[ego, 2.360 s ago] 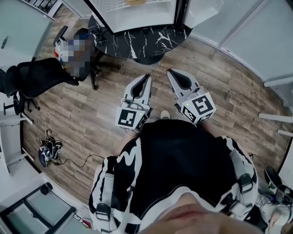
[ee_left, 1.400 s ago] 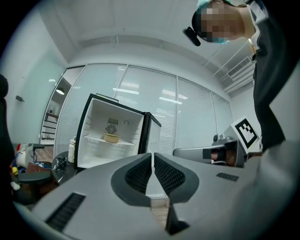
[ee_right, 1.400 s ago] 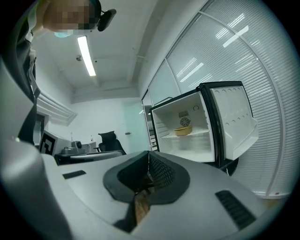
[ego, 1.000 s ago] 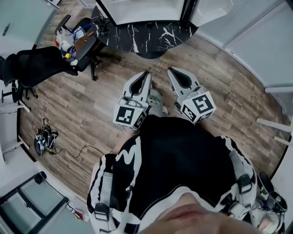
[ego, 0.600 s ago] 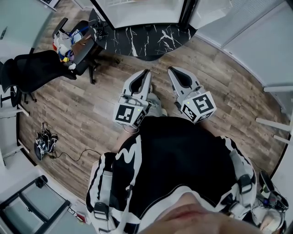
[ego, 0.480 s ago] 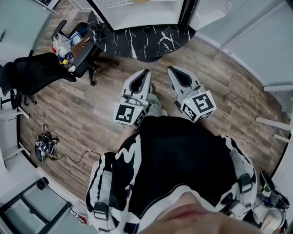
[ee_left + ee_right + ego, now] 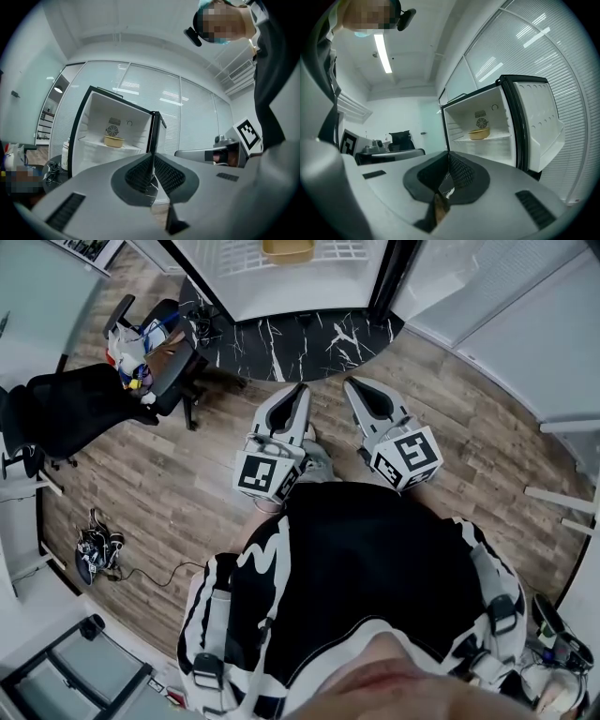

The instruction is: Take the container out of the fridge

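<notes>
A small white fridge stands ahead with its door swung open to the right. On its one shelf sits a round yellow container, also seen in the right gripper view and at the top of the head view. My left gripper and right gripper are held side by side in front of my chest, a good way short of the fridge. Both are shut with nothing between their jaws.
The fridge stands on a black marble-pattern mat on a wooden floor. A black office chair and a second chair piled with clutter are to the left. Cables lie on the floor at far left. White panelled walls run on the right.
The view has shifted forward: the open fridge and its yellow container have come into sight at the top of the head view. Both grippers keep their place and stay shut.
</notes>
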Demonstrator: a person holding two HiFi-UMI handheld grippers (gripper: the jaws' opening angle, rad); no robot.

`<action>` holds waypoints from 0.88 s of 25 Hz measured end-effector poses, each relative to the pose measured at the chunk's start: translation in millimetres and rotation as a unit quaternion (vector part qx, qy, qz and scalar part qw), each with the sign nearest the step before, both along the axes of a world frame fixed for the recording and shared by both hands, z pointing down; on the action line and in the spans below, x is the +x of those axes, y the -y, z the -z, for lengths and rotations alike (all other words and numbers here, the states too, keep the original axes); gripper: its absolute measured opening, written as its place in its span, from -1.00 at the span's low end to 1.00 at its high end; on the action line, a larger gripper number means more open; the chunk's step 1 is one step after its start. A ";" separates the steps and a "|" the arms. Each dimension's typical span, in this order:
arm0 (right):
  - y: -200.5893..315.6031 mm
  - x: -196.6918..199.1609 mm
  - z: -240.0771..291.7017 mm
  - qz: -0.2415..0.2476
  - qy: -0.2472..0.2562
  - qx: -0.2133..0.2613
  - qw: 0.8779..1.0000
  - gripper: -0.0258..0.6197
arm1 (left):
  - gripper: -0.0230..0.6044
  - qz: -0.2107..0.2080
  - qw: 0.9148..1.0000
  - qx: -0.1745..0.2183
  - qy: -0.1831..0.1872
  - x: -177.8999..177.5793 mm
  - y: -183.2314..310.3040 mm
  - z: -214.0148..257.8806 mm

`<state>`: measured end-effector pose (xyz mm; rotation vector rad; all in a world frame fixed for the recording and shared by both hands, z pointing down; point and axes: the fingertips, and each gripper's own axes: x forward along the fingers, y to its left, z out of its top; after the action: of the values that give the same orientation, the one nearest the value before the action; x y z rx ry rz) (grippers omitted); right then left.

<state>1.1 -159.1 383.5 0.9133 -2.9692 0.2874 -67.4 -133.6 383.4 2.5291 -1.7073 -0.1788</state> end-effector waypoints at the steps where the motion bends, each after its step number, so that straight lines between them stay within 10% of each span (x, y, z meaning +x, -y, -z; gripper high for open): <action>1: 4.7 -1.2 -0.6 -0.001 -0.001 0.000 1.000 -0.88 | -0.85 0.000 1.000 0.000 -0.001 -2.2 4.5 -0.5; 22: 98.4 -37.2 13.9 -0.030 -0.005 0.004 1.000 -0.88 | -0.85 -0.029 1.000 0.007 -0.004 -39.5 102.1 16.1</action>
<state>-36.1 -257.5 369.6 1.0038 -2.9396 0.2730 -106.9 -235.7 367.3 2.5797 -1.6345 -0.1971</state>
